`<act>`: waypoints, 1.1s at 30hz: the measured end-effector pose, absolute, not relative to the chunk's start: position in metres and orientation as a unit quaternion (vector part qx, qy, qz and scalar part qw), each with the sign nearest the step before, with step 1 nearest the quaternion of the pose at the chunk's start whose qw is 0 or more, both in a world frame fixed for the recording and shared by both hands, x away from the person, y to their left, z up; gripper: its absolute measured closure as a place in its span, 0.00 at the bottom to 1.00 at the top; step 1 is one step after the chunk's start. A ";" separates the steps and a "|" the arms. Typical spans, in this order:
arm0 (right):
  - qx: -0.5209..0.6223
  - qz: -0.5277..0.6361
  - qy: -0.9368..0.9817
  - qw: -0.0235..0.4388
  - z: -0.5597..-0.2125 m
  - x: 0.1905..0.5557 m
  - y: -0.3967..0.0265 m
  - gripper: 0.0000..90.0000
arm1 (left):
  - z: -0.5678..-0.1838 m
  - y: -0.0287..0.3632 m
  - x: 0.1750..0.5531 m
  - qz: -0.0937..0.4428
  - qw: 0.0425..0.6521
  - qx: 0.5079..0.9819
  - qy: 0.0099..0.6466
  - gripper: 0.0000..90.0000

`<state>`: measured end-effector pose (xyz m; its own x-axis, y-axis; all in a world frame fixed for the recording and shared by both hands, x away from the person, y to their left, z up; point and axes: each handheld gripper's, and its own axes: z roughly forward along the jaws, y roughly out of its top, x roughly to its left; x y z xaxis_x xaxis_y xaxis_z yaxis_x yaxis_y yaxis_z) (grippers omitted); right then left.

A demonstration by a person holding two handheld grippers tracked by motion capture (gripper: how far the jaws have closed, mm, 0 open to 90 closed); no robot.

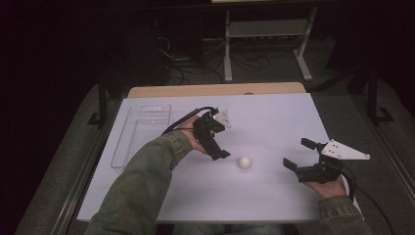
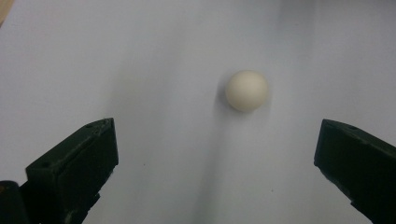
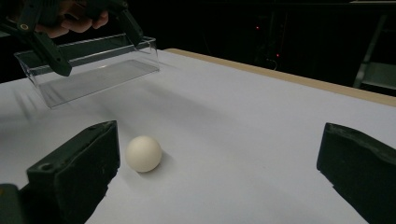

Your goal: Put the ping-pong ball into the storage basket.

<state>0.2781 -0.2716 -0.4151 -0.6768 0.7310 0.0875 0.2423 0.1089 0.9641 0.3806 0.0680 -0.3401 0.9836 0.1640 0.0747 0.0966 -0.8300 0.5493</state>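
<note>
Centrally in the high view lay a white table (image 1: 274,196) with no legible writing on anything. A clear tray (image 1: 142,134) sat at its left edge. The left gripper (image 1: 222,134) hovered mid-frame, jaws spread wide and empty; the right gripper (image 1: 298,154), lower right, was likewise agape. Between them rested a white ball (image 1: 244,162). The right gripper view alone revealed the tray's upright walls (image 3: 93,49); the left gripper view showed the ball (image 2: 246,90) from above.
</note>
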 end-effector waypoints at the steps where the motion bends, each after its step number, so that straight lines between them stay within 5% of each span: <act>1: 0.341 0.574 0.714 0.213 -0.415 0.278 -0.272 0.00 | -0.341 0.067 0.380 0.059 0.281 0.956 0.065 0.00; 33: 0.341 0.572 0.717 0.206 -0.416 0.279 -0.271 0.00 | -0.377 0.032 0.374 0.023 0.237 0.971 0.010 0.00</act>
